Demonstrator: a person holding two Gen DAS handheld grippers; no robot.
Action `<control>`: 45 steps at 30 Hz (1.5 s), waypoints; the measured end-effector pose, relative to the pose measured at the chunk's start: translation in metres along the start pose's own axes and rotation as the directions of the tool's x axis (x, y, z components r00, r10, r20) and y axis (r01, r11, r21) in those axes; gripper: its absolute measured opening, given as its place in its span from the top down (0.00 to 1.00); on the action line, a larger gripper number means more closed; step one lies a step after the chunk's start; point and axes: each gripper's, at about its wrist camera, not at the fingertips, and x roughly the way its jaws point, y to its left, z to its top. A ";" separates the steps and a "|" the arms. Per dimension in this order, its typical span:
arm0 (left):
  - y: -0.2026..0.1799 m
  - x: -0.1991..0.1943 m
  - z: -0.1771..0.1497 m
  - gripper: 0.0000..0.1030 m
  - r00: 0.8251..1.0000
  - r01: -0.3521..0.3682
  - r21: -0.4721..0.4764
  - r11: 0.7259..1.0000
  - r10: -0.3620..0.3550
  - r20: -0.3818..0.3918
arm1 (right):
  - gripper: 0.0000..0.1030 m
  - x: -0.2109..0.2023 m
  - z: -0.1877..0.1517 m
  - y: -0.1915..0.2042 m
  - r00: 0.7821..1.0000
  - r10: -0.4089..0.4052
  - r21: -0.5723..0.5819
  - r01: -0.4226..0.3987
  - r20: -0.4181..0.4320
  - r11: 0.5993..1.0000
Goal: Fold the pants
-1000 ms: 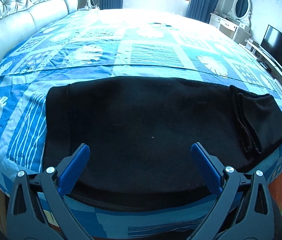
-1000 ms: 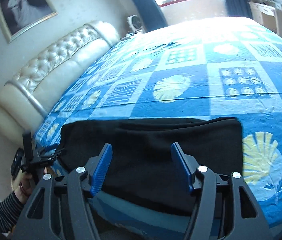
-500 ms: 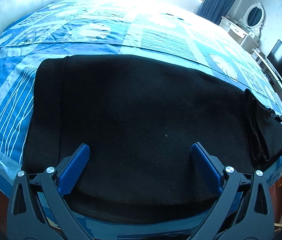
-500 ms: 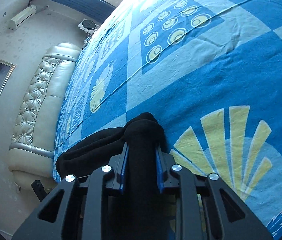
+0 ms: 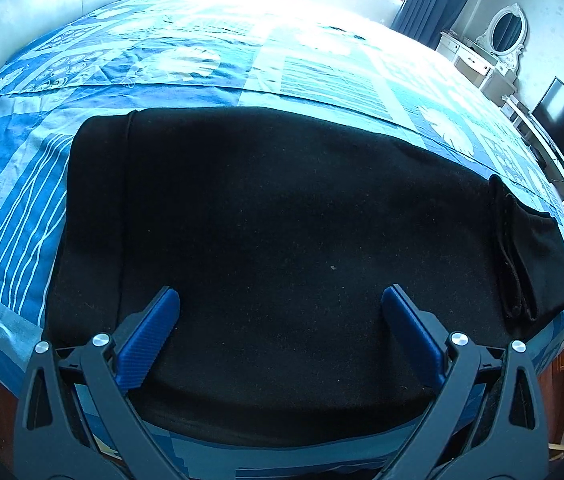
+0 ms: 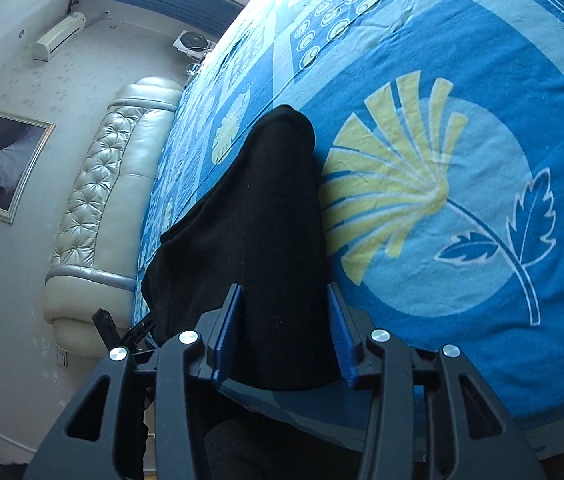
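the black fabric pants (image 5: 282,248) lie flat along the near edge of the bed, on the blue patterned bedspread with pale leaf and shell prints (image 5: 210,64), their right end doubled over into a small thick fold (image 5: 530,256). the left gripper with blue-padded black fingers (image 5: 280,312) hangs over the middle of the pants, jaws wide apart and holding nothing. the right gripper (image 6: 282,320) straddles the folded end (image 6: 266,216), its jaws opening, the cloth between the pads with thin gaps at each side.
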 end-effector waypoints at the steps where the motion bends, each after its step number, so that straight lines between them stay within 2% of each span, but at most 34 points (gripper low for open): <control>1: 0.000 0.000 0.000 0.02 1.000 0.001 0.000 1.000 -0.001 -0.001 | 0.60 0.003 -0.001 -0.002 1.000 -0.016 0.003 0.016 -0.007 1.000; 3: 0.001 0.001 0.001 0.02 1.000 0.006 -0.001 1.000 -0.006 -0.003 | 0.69 0.009 0.000 -0.001 0.998 -0.055 -0.019 0.055 -0.012 0.998; 8: 0.002 0.004 0.001 0.02 1.000 0.014 0.004 1.000 -0.014 -0.011 | 0.68 0.007 0.001 0.007 0.995 -0.100 -0.036 0.101 0.009 0.994; 10: 0.003 0.004 0.002 0.02 1.000 0.018 0.007 1.000 -0.018 -0.009 | 0.66 -0.008 0.000 0.019 0.988 -0.140 -0.061 0.144 0.060 0.988; 12: 0.004 0.006 0.004 0.02 0.999 0.026 0.002 1.000 -0.026 -0.019 | 0.66 -0.026 -0.001 0.037 0.970 -0.189 -0.086 0.204 0.150 0.975; 15: 0.007 0.007 0.006 0.02 0.999 0.035 -0.005 0.999 -0.035 -0.022 | 0.64 -0.041 -0.002 0.081 0.948 -0.159 -0.152 0.206 0.275 0.967; 16: 0.007 0.007 0.006 0.02 0.999 0.035 -0.005 0.999 -0.035 -0.021 | 0.62 -0.041 -0.003 0.096 0.942 -0.149 -0.179 0.208 0.300 0.962; 17: 0.006 0.007 0.006 0.02 0.999 0.032 -0.004 0.999 -0.032 -0.018 | 0.55 -0.037 -0.005 0.110 0.943 -0.129 -0.207 0.199 0.307 0.958; 18: 0.006 0.007 0.006 0.02 0.999 0.032 0.000 1.000 -0.032 -0.019 | 0.47 -0.029 -0.007 0.122 0.948 -0.112 -0.235 0.186 0.298 0.954; 19: 0.006 0.006 0.006 0.02 0.999 0.033 0.001 0.999 -0.033 -0.024 | 0.44 -0.017 -0.009 0.133 0.957 -0.099 -0.264 0.173 0.271 0.949; 22: 0.007 -0.001 0.008 0.02 0.998 0.051 0.002 0.999 -0.051 -0.031 | 0.44 0.033 -0.022 0.152 0.983 -0.096 -0.332 0.145 0.159 0.932; 24: 0.015 -0.015 0.009 0.02 0.995 0.097 -0.027 0.995 -0.097 -0.004 | 0.44 0.068 -0.030 0.155 0.992 -0.102 -0.348 0.123 0.079 0.929; 28: 0.052 -0.047 0.011 0.02 0.975 0.217 -0.091 0.972 -0.210 0.073 | 0.44 0.113 -0.045 0.155 0.987 -0.162 -0.376 0.154 0.011 0.914; 32: 0.110 -0.046 0.017 0.02 0.947 0.320 -0.195 0.927 -0.317 0.044 | 0.43 0.123 -0.049 0.154 0.984 -0.179 -0.386 0.169 0.009 0.907; 35: 0.144 -0.038 0.024 0.02 0.953 0.301 -0.238 0.923 -0.303 0.031 | 0.43 0.121 -0.047 0.152 0.986 -0.166 -0.361 0.155 0.001 0.920; 38: 0.163 -0.018 0.032 0.02 0.938 0.327 -0.272 0.905 -0.346 -0.026 | 0.43 0.121 -0.047 0.149 0.988 -0.155 -0.342 0.145 -0.002 0.928; 41: 0.159 0.000 0.040 0.02 0.928 0.340 -0.230 0.912 -0.365 -0.074 | 0.41 0.122 -0.048 0.149 0.988 -0.153 -0.336 0.145 0.003 0.931; 43: 0.154 0.008 0.043 0.02 0.902 0.399 -0.229 0.888 -0.425 -0.080 | 0.39 0.124 -0.048 0.151 0.988 -0.157 -0.338 0.150 0.007 0.929; 45: 0.151 0.019 0.046 0.02 0.860 0.469 -0.262 0.843 -0.504 -0.083 | 0.37 0.125 -0.050 0.153 0.986 -0.164 -0.344 0.158 0.011 0.926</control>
